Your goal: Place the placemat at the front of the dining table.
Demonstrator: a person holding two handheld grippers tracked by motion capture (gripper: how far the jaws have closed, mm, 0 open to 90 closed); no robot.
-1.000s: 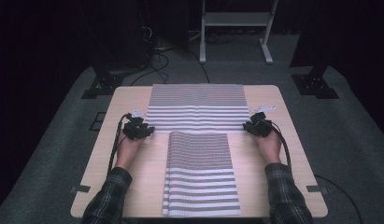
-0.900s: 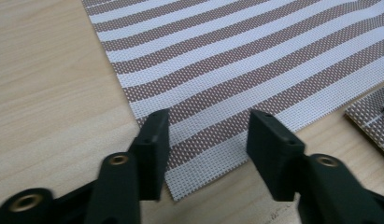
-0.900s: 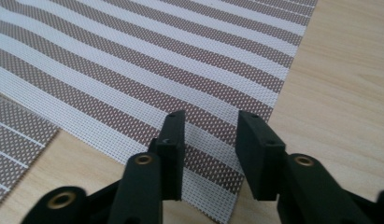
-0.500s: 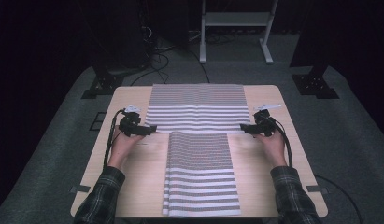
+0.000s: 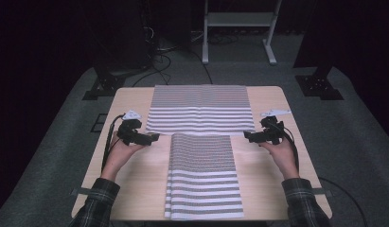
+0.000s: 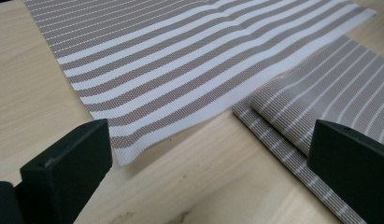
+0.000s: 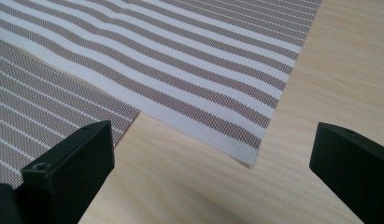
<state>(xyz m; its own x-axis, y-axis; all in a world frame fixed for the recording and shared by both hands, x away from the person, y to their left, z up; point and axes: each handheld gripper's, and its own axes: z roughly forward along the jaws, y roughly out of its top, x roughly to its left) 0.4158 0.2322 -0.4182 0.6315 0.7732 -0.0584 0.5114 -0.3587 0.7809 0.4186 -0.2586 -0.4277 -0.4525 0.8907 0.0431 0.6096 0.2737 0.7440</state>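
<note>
Striped cloth [image 5: 200, 108] flat, front mat [image 5: 203, 177] edge cropped

Far striped cloth [image 6: 180, 65]: cut off by the top edge in the left gripper view and by the top and left edges in the right gripper view; near edge hidden under the folded striped cloth [image 5: 204, 175] in the high view; folded cloth's layers beneath not visible; its near end reaches the table's [image 5: 135, 184] front edge, exact overhang cannot be told; person's sleeves [image 5: 95, 201] cut off by the bottom edge; background stands dark, detail unreadable.
</note>
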